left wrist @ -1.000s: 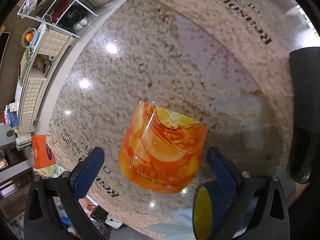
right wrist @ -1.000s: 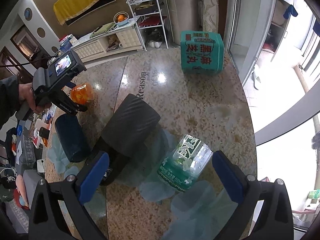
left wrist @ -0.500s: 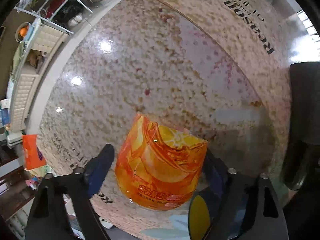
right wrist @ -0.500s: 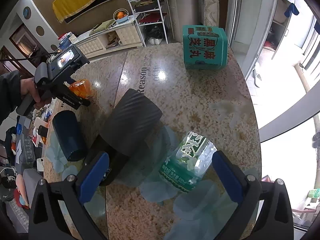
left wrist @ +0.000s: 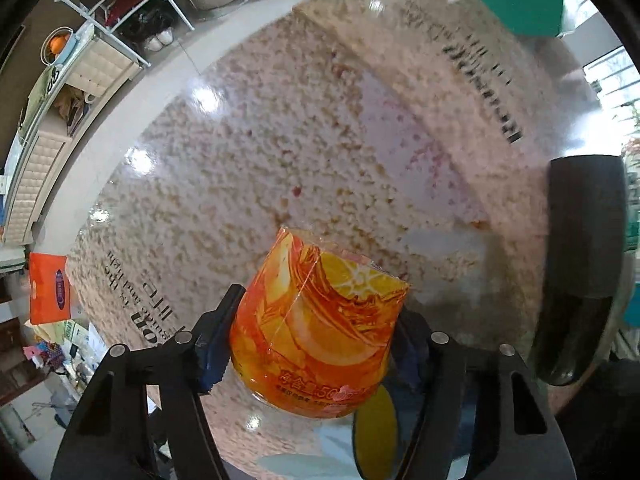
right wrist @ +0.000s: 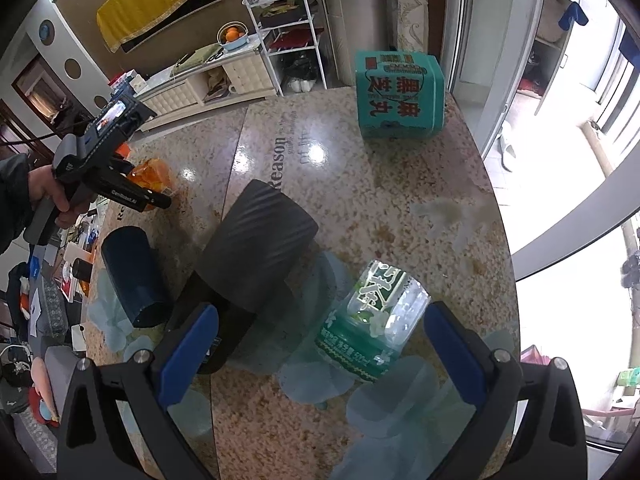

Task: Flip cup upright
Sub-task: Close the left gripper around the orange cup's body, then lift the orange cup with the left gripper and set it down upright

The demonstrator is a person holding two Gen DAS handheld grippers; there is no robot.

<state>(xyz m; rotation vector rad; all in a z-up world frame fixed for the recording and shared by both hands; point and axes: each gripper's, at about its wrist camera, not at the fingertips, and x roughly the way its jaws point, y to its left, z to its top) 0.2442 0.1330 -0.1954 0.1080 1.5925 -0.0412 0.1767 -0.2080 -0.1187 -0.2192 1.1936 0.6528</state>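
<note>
An orange cup [left wrist: 316, 332] with a citrus print stands upside down, wide rim on the stone table [left wrist: 304, 160]. My left gripper [left wrist: 312, 344] is shut on it, blue pads against both sides. In the right wrist view the cup [right wrist: 154, 174] shows at the far left with the left gripper [right wrist: 156, 200] around it. My right gripper [right wrist: 320, 344] is open, a clear green-labelled cup [right wrist: 372, 320] lying tilted between its fingers, untouched.
A dark ribbed cup [right wrist: 260, 252] and a navy cup [right wrist: 134, 276] lie on the table near the right gripper. A teal box [right wrist: 400, 96] stands at the far edge. The dark cup [left wrist: 580, 256] shows at the right of the left wrist view.
My left gripper moved forward around the orange cup and shut on it. The right gripper stayed open and barely moved.
</note>
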